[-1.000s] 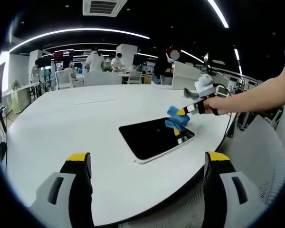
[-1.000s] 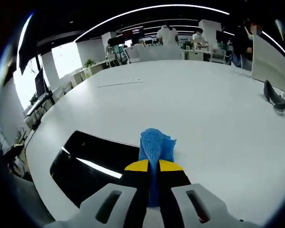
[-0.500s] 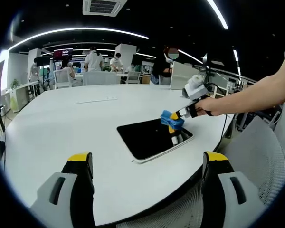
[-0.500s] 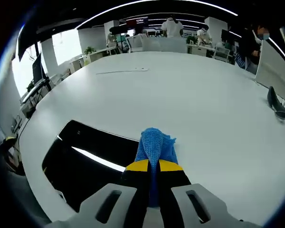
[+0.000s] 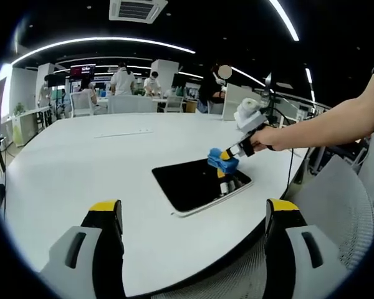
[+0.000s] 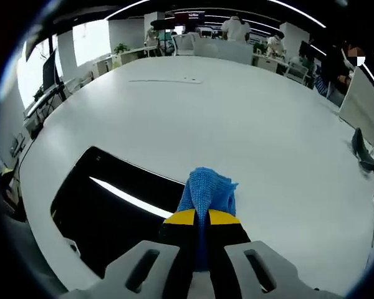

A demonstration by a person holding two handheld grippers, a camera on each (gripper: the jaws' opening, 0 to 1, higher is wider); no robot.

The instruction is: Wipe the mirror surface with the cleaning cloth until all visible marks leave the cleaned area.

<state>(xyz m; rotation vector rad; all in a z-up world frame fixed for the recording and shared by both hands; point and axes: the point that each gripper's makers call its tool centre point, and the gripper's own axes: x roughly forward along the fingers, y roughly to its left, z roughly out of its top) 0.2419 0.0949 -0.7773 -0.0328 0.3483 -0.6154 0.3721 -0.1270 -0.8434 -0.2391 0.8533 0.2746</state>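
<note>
Between the right gripper's (image 6: 201,219) yellow-tipped jaws a blue cloth (image 6: 206,193) is pinched tight, its bunched end pressed onto the near-right edge of the dark mirror (image 6: 109,212), which lies flat on the white table (image 6: 249,124). No writing can be read anywhere. Seen from the left gripper view, the cloth (image 5: 219,161) sits on the mirror's (image 5: 196,184) far right part. The left gripper (image 5: 193,215) hangs spread wide, grasping nothing, well short of the mirror. Beyond the table stand chairs (image 5: 81,103) and people (image 5: 121,80).
</note>
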